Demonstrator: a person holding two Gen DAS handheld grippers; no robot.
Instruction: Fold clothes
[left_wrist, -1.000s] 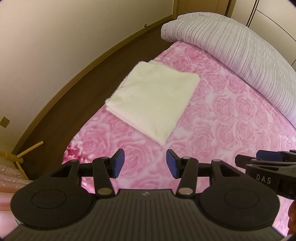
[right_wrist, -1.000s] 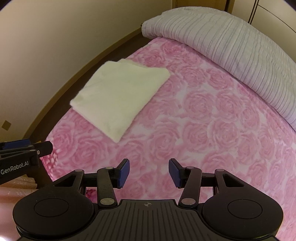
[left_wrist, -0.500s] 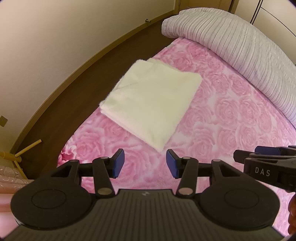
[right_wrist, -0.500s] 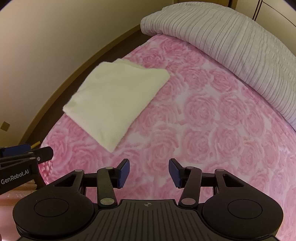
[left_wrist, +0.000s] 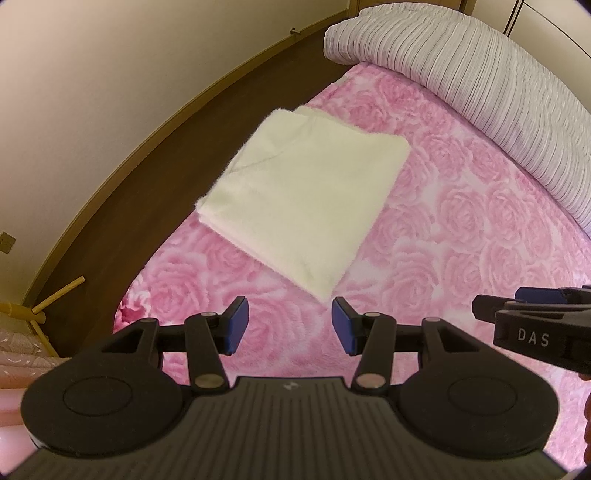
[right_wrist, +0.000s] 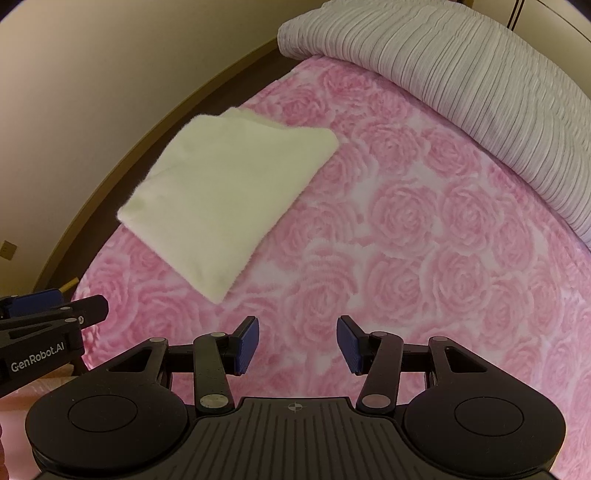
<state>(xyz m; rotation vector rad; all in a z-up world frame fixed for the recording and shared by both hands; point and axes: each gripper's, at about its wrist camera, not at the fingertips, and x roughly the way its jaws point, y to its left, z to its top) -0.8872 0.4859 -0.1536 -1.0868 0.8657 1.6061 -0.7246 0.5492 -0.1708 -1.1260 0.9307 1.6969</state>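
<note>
A cream fluffy garment (left_wrist: 303, 199) lies folded into a neat rectangle on the pink rose-patterned bed cover (left_wrist: 461, 236), close to the bed's left edge; the right wrist view has the garment (right_wrist: 225, 195) at upper left. My left gripper (left_wrist: 289, 325) hovers just short of the garment's near corner, open, with nothing between its blue pads. My right gripper (right_wrist: 297, 345) hangs over bare bed cover (right_wrist: 406, 258) to the right of the garment, open and empty too. Each gripper shows at the edge of the other's view.
A rolled grey striped duvet (left_wrist: 480, 85) runs along the far side of the bed. Dark floor (left_wrist: 155, 177) and a cream wall (left_wrist: 92, 74) lie past the left edge. A wooden stand (left_wrist: 40, 306) sits on the floor at lower left.
Both grippers have drifted forward and slightly down toward the bed, so the folded garment looks larger and nearer. Their jaws kept the same gap.
</note>
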